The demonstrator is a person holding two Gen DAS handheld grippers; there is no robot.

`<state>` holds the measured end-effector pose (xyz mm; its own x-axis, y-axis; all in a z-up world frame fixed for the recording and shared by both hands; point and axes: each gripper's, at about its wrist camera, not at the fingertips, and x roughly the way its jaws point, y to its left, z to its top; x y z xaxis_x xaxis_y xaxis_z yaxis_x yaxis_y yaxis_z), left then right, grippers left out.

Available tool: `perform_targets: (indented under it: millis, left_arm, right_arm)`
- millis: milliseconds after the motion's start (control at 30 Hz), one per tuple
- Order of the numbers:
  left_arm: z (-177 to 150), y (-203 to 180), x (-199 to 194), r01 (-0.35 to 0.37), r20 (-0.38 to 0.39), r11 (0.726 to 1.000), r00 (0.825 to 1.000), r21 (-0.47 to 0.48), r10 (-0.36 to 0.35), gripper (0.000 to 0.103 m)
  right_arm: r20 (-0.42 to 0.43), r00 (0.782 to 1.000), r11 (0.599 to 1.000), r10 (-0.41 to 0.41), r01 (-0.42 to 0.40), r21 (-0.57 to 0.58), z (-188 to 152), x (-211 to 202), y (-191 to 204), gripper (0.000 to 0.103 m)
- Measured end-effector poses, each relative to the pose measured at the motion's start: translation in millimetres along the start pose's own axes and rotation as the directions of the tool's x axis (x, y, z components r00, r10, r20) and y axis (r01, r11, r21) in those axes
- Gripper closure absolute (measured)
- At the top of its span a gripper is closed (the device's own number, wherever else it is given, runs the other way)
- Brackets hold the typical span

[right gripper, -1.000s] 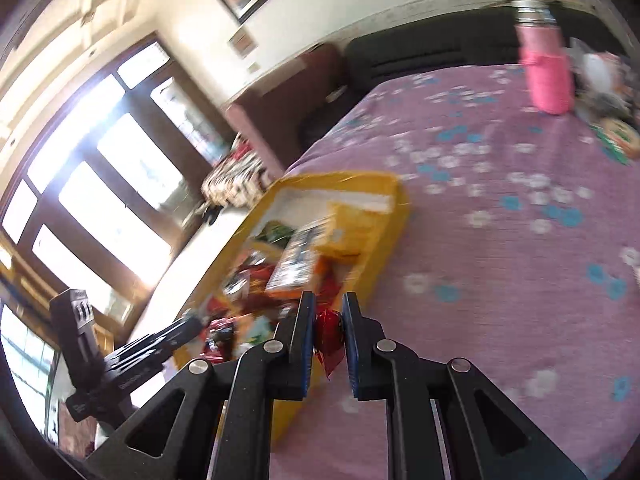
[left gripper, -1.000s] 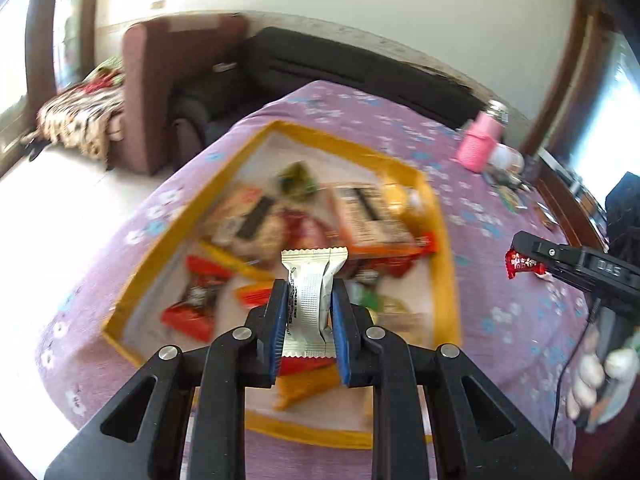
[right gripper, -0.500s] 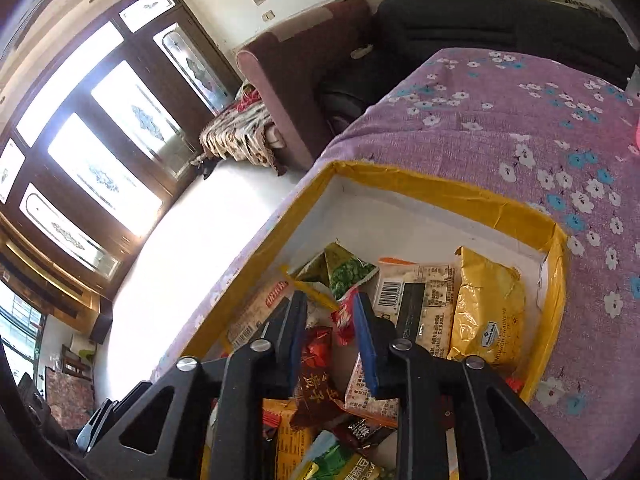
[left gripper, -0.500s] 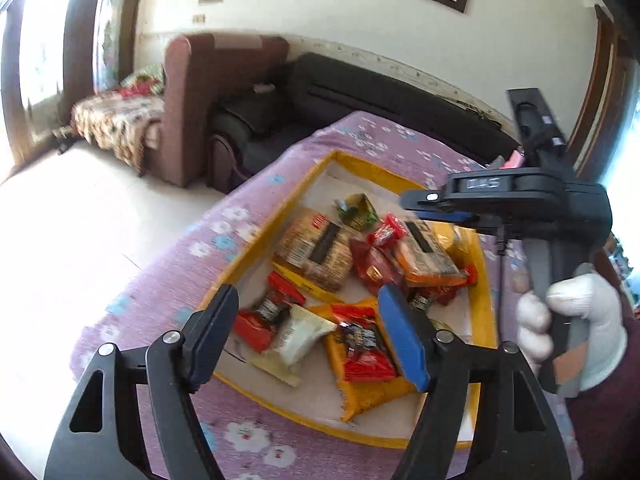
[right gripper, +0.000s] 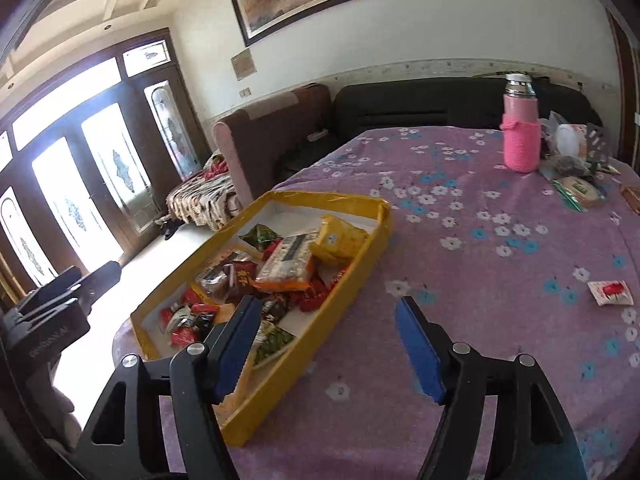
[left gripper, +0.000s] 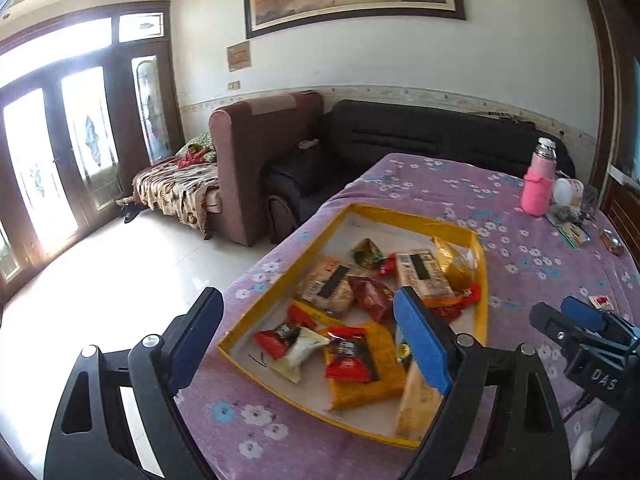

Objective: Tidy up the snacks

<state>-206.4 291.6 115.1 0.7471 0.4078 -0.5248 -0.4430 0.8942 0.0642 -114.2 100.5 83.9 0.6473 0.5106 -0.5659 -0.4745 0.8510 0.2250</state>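
Snacks now lie gathered in the yellow tray (left gripper: 482,280) near the edge of the bench (right gripper: 480,240), and that is the change we care about most. A second ago our left hand-held gripper (left gripper: 308,340) was clamped on a white wrapped bar and our right hand-held gripper (right gripper: 324,344) pinched a small red candy. Half a second ago the left had already let go while the right was only just lowering its piece over the tray. Now both sets of jaws stand wide apart with nothing between them, and both have drawn back and up from the tray.

In the left wrist view the white bar (left gripper: 300,350) rests at the near corner of the tray, lying partly on a red packet (left gripper: 276,336). We cannot pick out the small red candy for certain among the other red wrappers.

We judge that this pair of drops is done and both hands are free. One loose white-and-red packet (right gripper: 611,292) lies on the purple cloth, well apart from the tray on the right side, so the right gripper seems best placed to fetch it next. It lies flat, so we expect the fingers will need to come down steeply to catch an edge.
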Motion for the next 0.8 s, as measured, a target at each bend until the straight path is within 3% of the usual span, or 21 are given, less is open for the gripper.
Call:
perform_targets:
  millis: [133, 200, 467, 800]
  left_arm:
    - [-1.4, -40.3, -21.9, 0.009, 0.017, 0.994, 1.000, 0.106, -0.011, 0.015]
    - [-0.8, -58.0, -30.3, 0.013, 0.024, 0.989, 1.000, 0.146, -0.016, 0.015]
    - [-4.8, -101.3, -44.6, 0.049, -0.001, 0.971, 0.999, 0.233, -0.050, 0.015]
    - [-12.1, -128.7, -47.8, 0.095, -0.030, 0.949, 0.995, 0.300, -0.091, 0.015]
  right_arm:
    - [-0.042, 0.996, 0.977, 0.075, -0.065, 0.205, -19.0, 0.5, -52.8, 0.032]
    - [-0.039, 0.995, 0.964, 0.090, -0.077, 0.254, -23.4, -6.2, -69.5, 0.031]
    - [-0.009, 0.995, 0.943, 0.104, -0.095, 0.319, -33.9, -34.6, -106.1, 0.030]
    - [-0.021, 0.993, 0.926, 0.112, -0.097, 0.365, -37.5, -32.9, -119.6, 0.029]
